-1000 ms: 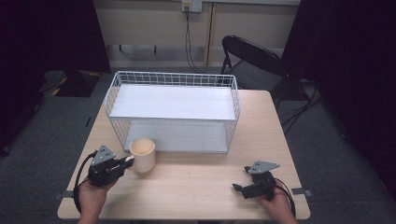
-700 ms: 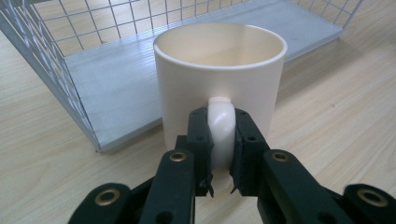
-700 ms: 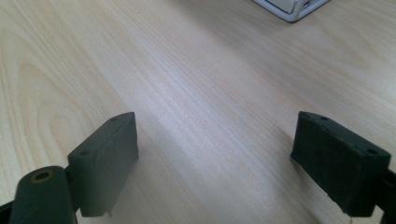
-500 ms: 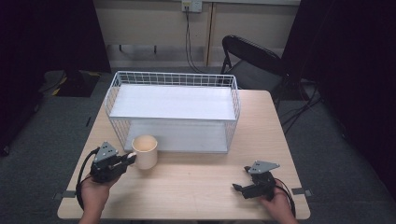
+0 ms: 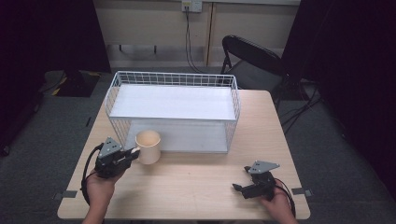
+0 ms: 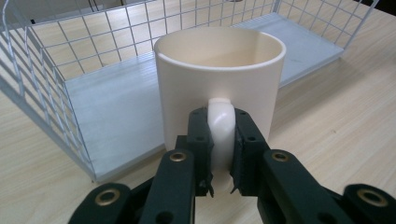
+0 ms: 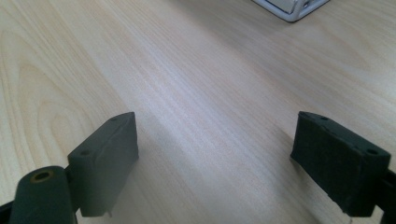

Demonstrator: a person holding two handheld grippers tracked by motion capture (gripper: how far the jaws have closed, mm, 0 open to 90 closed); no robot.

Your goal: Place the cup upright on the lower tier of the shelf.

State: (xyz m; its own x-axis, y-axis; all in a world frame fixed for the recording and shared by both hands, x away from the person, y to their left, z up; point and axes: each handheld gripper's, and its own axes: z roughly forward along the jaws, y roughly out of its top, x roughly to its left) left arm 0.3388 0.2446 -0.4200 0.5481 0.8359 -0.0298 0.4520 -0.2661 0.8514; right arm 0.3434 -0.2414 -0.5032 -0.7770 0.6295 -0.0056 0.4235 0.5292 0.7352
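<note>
A cream mug point(image 5: 148, 146) stands on the wooden table point(image 5: 196, 182) just in front of the white wire basket point(image 5: 173, 109). My left gripper point(image 5: 132, 153) is shut on the mug's handle point(image 6: 220, 123), its black jaws pressed to both sides of it. The mug point(image 6: 219, 79) is upright and looks empty. My right gripper point(image 5: 239, 187) rests low over the table's front right part, open, with bare wood between its jaws point(image 7: 215, 140).
The wire basket has an upper white shelf and a lower floor point(image 6: 112, 107), open toward me. A black folding chair point(image 5: 252, 58) stands behind the table's far right corner. Tape marks point(image 5: 68, 194) lie near the table's front edge.
The left gripper and the mug have shifted slightly toward the basket. The right gripper has not moved.
</note>
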